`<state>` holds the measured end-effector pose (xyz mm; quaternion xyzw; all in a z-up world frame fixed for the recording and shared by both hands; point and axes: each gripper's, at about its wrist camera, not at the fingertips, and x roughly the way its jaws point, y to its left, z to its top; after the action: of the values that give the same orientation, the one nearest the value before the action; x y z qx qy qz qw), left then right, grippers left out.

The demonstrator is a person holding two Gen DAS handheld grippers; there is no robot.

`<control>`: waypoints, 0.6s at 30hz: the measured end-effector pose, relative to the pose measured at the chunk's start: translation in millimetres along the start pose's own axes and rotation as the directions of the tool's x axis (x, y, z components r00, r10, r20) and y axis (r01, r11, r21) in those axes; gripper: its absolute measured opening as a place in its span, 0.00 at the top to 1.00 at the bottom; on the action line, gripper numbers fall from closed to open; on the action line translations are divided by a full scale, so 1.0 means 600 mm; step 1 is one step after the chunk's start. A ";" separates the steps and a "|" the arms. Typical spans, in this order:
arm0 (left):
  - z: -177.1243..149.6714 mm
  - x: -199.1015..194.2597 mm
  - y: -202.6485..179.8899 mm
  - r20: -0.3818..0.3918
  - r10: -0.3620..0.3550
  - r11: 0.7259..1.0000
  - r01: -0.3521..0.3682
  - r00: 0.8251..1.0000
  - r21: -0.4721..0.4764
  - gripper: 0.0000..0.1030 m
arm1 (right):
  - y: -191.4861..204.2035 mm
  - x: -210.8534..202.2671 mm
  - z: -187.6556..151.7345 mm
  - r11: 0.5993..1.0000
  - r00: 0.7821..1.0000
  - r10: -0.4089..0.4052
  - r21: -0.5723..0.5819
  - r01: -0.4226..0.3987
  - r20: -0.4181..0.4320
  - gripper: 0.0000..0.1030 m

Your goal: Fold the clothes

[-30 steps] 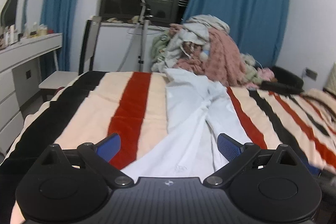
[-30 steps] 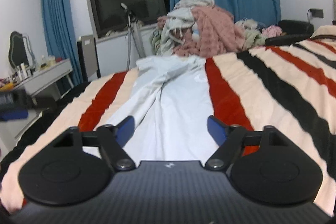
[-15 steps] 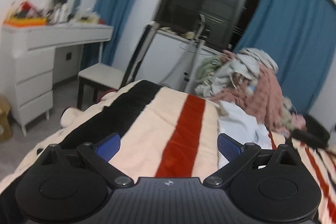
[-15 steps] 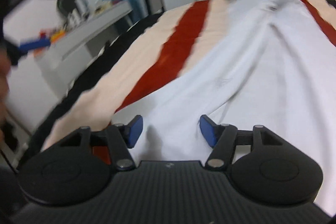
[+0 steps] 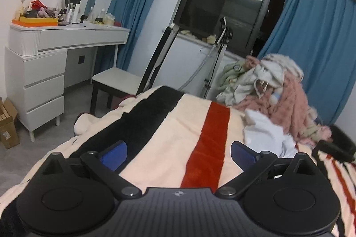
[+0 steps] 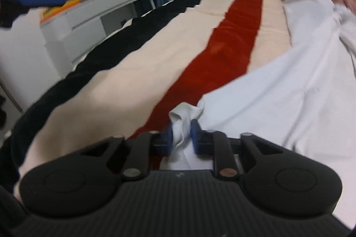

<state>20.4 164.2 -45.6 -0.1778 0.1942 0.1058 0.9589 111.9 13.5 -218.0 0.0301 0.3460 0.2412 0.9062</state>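
Left wrist view: the left gripper [image 5: 176, 153] hangs over the striped blanket [image 5: 169, 148] on the bed, its blue fingers [image 5: 113, 153] spread wide with nothing between them. The white garment [image 5: 265, 135] shows only as a crumpled end beyond the blanket's red stripe, on the window side of it and just before the heap of clothes [image 5: 273, 90]. From here this gripper points mostly at bare blanket, so for a two-handed fold it would probably need to turn toward the garment and find an edge matching the one the other hand holds.

Right wrist view: the right gripper [image 6: 180, 133] is clenched on a bunched corner of the white garment [image 6: 278, 85], which lies spread along the blanket [image 6: 133, 63] on the far side of the red stripe from the desk [image 6: 104, 8]. A tuft of cloth pokes up between the fingers [image 6: 168, 134], so the hold seems to take in a fair wad, not just a hem. A blue finger of the other gripper shows at the top left, well apart from the garment.

To do this step well, I would keep the pinch firm and lift only enough to free the cloth from the plush blanket. Carry the corner across in a smooth line so the layer beneath does not drag or wrinkle. The picture is blurred, so whether one layer or two is caught I cannot tell.
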 end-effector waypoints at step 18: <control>-0.055 -0.001 -0.072 -0.280 -0.181 0.980 0.197 0.943 0.030 0.02 | -0.183 -0.380 -0.105 0.930 0.959 -0.200 0.347 0.121 0.201 0.93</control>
<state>20.4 111.8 -61.0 -0.1808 0.3109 -0.0182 0.9329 -29.8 -194.8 -150.1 0.1815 0.2744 0.0991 0.9391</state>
